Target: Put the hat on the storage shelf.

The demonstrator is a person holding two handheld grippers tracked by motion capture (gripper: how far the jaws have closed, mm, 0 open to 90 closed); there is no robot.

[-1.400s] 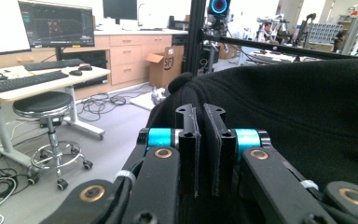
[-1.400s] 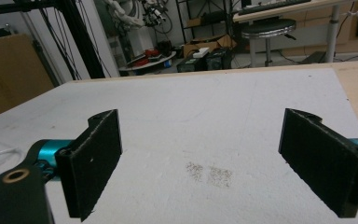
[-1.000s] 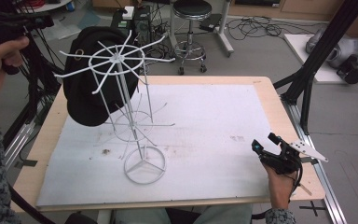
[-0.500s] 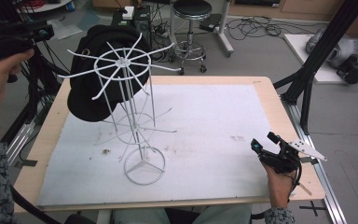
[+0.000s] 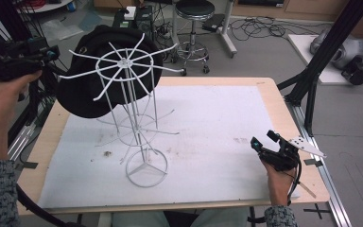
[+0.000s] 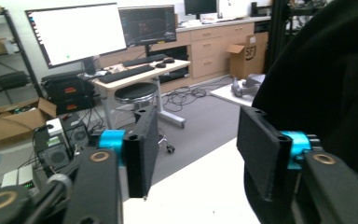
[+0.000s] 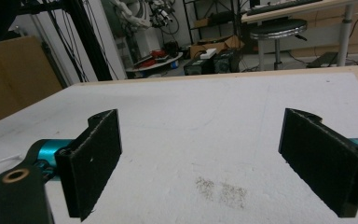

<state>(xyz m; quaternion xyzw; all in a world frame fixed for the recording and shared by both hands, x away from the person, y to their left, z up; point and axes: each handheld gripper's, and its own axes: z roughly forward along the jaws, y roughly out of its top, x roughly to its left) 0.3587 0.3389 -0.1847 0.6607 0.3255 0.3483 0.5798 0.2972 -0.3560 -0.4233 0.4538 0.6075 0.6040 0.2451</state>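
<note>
Left hand [image 5: 2, 101]: raised high off the table's left edge, forearm coming up from the bottom left corner, holding the left gripper [image 5: 14, 56] level and aimed toward the rack's top.
Left jaws: parted wide with nothing between them; in the left gripper view the black hat [image 6: 326, 79] sits just beyond the right jaw.
Right hand [image 5: 276, 177]: low at the table's near right corner, holding the right gripper [image 5: 264, 142] just above the white mat [image 5: 217, 118], pointing left and away.
Right jaws: spread wide, nothing held; bare mat between them.
Wire rack [image 5: 132, 113]: white, upright, round base on the mat's near-left part.
Hat: black hat [image 5: 92, 80] hangs on the rack's top spokes, on the left rear side.
Open room: the mat's whole right half lies bare between rack and right gripper.
Edges: wooden table [image 5: 283, 109] border shows all round the mat.
</note>
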